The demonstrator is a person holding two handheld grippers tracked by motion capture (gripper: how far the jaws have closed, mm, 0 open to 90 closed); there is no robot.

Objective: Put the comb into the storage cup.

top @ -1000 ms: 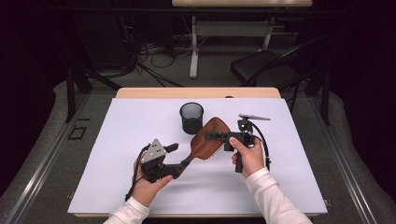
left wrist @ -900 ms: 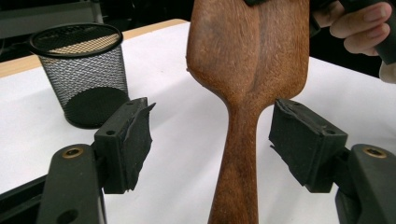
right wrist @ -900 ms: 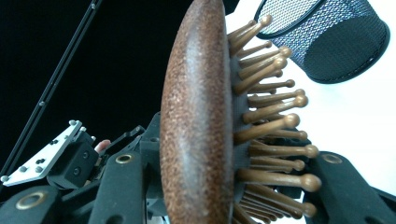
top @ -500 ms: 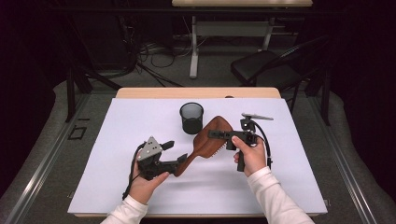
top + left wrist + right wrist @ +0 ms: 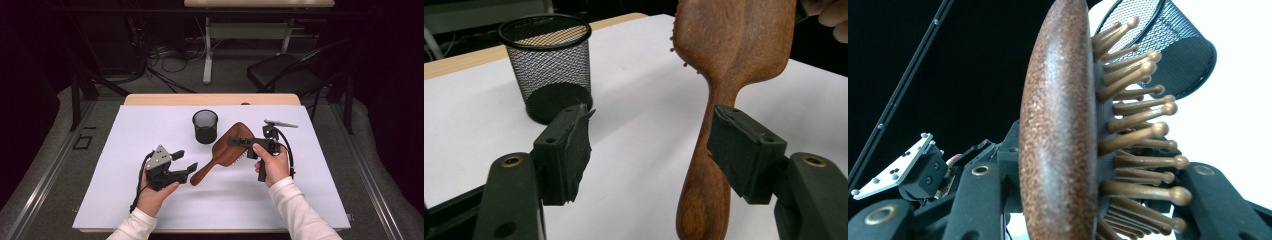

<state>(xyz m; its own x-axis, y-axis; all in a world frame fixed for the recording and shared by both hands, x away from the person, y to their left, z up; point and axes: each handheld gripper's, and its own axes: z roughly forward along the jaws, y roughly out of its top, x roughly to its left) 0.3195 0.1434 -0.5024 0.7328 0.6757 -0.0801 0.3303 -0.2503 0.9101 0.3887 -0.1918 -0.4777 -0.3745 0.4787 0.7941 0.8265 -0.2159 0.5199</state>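
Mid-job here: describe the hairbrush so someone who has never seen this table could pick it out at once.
On the white table cover, look just right of the black mesh cup near the middle. The wooden hairbrush is there, its paddle head clamped in the right gripper. It is the one brown wooden thing, with peg bristles and a slim handle.

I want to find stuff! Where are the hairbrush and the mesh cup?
wooden hairbrush (image 5: 729, 45), left gripper view, back of its head.
black mesh cup (image 5: 205, 127), high view, its side wall.
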